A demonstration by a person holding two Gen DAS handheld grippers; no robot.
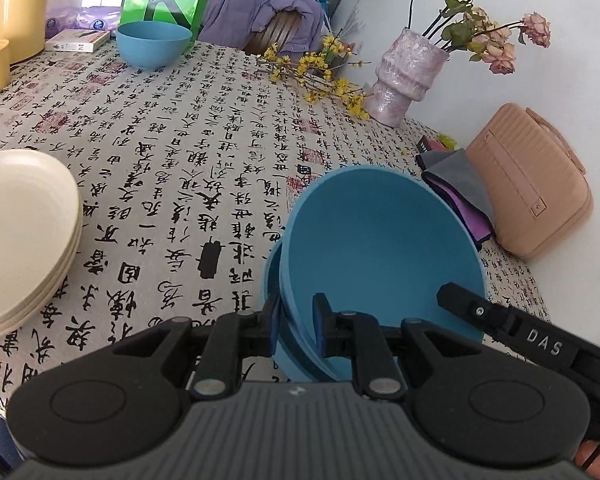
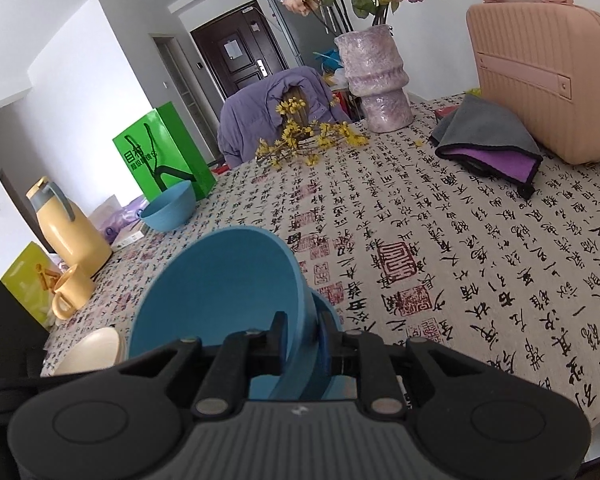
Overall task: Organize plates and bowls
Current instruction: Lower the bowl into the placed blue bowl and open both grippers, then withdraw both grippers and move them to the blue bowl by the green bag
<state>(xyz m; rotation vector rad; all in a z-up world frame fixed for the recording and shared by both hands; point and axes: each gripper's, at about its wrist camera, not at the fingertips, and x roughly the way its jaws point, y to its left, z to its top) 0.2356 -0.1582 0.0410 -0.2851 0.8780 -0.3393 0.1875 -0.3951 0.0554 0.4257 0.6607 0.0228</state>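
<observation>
A nested stack of blue bowls (image 1: pixel 380 248) sits tilted over the calligraphy tablecloth (image 1: pixel 188 152), its inside facing the left wrist camera. My left gripper (image 1: pixel 298 316) is shut on the near-left rim. A finger (image 1: pixel 464 306) of my right gripper lies on the right rim. In the right wrist view my right gripper (image 2: pixel 303 332) is shut on the rim of the same blue bowls (image 2: pixel 220 292). A single blue bowl (image 1: pixel 154 44) (image 2: pixel 168 210) stands at the far side. Stacked cream plates (image 1: pixel 16 236) (image 2: pixel 92 350) lie at the left.
A purple vase (image 1: pixel 404 76) with dried roses, yellow flower sprigs (image 1: pixel 312 68), a pink case (image 1: pixel 528 184) and a grey-purple cloth (image 1: pixel 456 184) line the wall side. A yellow jug (image 2: pixel 72 236), a mug (image 2: pixel 70 290) and a green bag (image 2: pixel 164 156) stand at the far left.
</observation>
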